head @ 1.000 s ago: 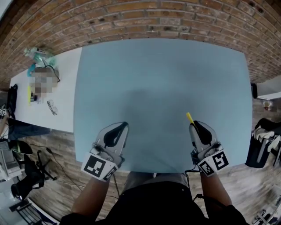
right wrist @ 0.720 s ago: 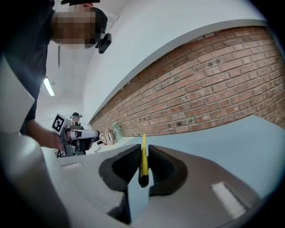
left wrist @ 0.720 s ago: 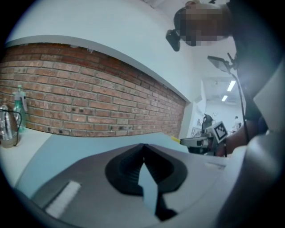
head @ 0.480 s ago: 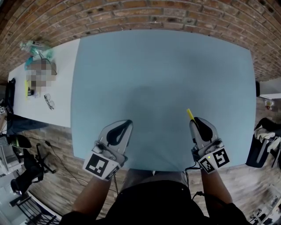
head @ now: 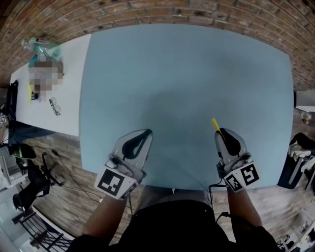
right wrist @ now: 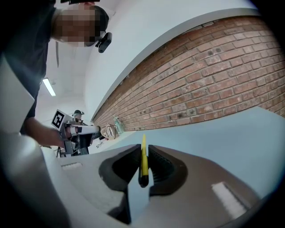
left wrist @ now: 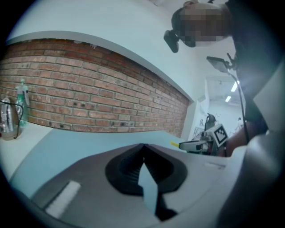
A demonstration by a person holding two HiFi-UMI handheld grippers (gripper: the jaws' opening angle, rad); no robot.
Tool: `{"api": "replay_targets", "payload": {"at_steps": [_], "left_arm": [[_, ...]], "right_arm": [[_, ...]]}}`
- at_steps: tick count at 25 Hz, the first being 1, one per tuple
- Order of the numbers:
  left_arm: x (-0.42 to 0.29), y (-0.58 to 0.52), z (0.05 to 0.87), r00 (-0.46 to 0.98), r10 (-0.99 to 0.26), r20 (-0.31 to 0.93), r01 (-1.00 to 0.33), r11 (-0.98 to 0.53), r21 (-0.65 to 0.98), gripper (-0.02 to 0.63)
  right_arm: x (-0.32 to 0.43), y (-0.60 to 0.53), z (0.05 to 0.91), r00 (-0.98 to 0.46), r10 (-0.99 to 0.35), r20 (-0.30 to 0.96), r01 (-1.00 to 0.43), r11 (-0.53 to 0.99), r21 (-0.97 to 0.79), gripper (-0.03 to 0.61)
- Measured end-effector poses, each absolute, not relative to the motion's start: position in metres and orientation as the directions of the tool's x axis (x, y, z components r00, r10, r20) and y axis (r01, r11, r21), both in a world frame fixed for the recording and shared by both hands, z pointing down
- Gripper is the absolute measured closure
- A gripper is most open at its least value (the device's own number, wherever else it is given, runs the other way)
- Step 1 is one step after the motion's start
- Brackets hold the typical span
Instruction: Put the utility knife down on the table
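A slim yellow utility knife [head: 214, 124] [right wrist: 143, 156] sticks forward out of my right gripper [head: 220, 133] [right wrist: 143, 153], whose jaws are shut on it; a black end shows between the pads. It hangs over the near right part of the light blue table [head: 182, 78]. Over the near left part of the table, my left gripper [head: 146, 133] [left wrist: 142, 149] has its jaw tips together and holds nothing. In the left gripper view the right gripper [left wrist: 198, 144] and the knife's yellow tip [left wrist: 174, 144] show at the right.
A white side table [head: 64, 93] at the left carries a bottle [head: 39, 45], glasses [head: 55, 106] and small clutter. A brick wall [head: 162, 15] runs behind the tables. Black stands and cables lie on the wooden floor at the left, bags at the right.
Both grippers have drifted a little lower in the head view, toward the near edge of the table. The knife stays clamped in the right gripper.
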State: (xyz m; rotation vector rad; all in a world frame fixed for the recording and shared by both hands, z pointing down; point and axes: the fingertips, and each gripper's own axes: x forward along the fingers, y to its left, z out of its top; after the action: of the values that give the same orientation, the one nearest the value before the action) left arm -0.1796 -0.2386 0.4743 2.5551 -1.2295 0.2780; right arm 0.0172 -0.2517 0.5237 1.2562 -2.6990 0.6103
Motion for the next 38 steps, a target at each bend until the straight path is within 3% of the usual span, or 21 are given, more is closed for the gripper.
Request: {"api": "replay_targets", "payload": {"at_steps": [38], "left_arm": [[-0.185, -0.216, 0.512, 0.549, -0.727, 0.412, -0.835, -0.491, 0.247, 0.623]], "right_arm": [[0.015, -0.255, 0.6, -0.662, -0.669, 0.337, -0.747, 0.559, -0.36, 0.523]]}}
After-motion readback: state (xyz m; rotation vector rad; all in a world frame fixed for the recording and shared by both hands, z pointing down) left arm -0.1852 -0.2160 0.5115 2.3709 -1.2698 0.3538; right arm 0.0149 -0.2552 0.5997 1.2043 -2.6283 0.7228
